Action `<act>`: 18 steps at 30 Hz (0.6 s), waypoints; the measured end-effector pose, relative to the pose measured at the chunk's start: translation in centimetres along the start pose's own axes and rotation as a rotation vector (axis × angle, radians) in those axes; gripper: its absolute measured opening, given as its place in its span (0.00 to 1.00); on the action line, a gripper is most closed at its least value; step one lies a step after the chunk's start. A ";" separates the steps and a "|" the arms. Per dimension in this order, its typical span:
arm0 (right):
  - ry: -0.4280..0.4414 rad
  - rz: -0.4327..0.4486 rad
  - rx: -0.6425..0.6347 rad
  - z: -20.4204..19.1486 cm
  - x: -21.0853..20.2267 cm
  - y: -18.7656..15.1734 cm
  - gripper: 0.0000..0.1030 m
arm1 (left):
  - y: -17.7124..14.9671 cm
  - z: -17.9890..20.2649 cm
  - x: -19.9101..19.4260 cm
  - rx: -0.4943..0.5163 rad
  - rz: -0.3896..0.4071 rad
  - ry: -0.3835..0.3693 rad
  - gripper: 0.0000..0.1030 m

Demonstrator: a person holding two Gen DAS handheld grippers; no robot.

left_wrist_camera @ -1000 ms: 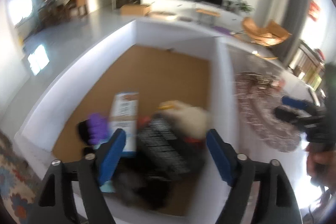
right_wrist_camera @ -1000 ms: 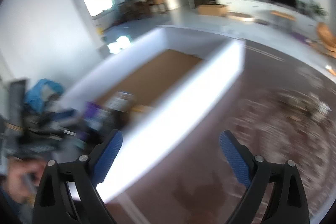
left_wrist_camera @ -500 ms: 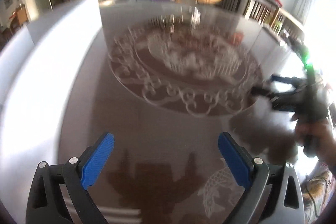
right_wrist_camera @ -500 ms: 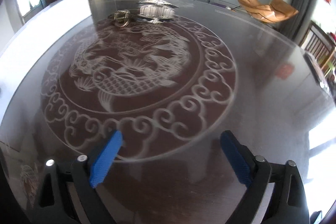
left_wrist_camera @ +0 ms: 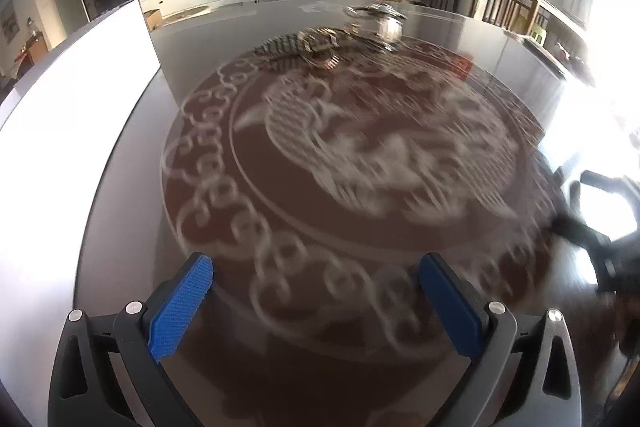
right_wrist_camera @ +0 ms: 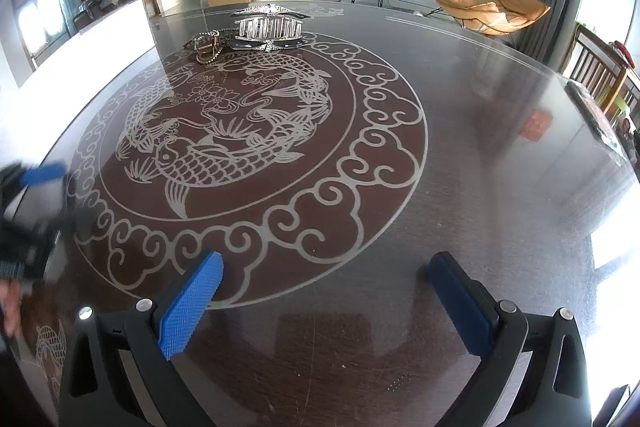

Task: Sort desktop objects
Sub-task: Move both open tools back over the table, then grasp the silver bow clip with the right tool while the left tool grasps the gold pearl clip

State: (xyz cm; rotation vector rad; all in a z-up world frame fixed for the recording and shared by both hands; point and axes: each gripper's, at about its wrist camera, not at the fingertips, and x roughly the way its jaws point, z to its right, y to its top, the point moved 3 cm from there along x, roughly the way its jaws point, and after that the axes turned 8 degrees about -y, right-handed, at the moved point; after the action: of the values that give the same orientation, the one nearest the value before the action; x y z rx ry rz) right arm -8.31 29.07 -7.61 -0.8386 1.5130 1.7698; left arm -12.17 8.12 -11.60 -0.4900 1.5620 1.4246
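Note:
My left gripper [left_wrist_camera: 316, 277] is open and empty above the dark glass table [left_wrist_camera: 120, 211]; it also shows blurred at the left edge of the right wrist view [right_wrist_camera: 36, 187]. My right gripper [right_wrist_camera: 326, 277] is open and empty over the table's near side; it shows blurred at the right of the left wrist view [left_wrist_camera: 600, 211]. At the far side of the table lie a studded belt with a metal buckle [right_wrist_camera: 208, 47] and a clear comb-like piece [right_wrist_camera: 268, 27]. In the left wrist view the belt [left_wrist_camera: 316, 47] and a shiny piece [left_wrist_camera: 380, 19] lie far ahead.
A white box wall [left_wrist_camera: 72, 107] stands along the table's left side, also in the right wrist view [right_wrist_camera: 100, 31]. The table carries a white fish pattern [right_wrist_camera: 224, 131]. A wooden chair [right_wrist_camera: 600, 75] stands at the right. Room furniture lies beyond.
Both grippers have swung away from the white box with its sorted items and now face the table top. The left view has turned toward the belt at the far side.

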 end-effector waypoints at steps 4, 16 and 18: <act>0.017 -0.004 -0.023 -0.7 0.7 1.0 1.00 | 1.1 -1.9 0.4 -0.050 0.006 0.023 1.00; 0.291 0.079 0.027 -4.0 8.9 19.0 1.00 | 0.7 -1.9 0.2 -0.056 0.008 0.033 1.00; 0.295 0.069 0.047 -4.9 9.9 20.7 1.00 | 0.8 -1.9 0.2 -0.056 0.008 0.034 1.00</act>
State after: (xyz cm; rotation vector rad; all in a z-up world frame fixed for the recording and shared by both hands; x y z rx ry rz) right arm -30.62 22.45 -4.45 -1.0718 1.7834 1.7078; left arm -13.53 6.64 -11.53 -0.5448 1.5551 1.4764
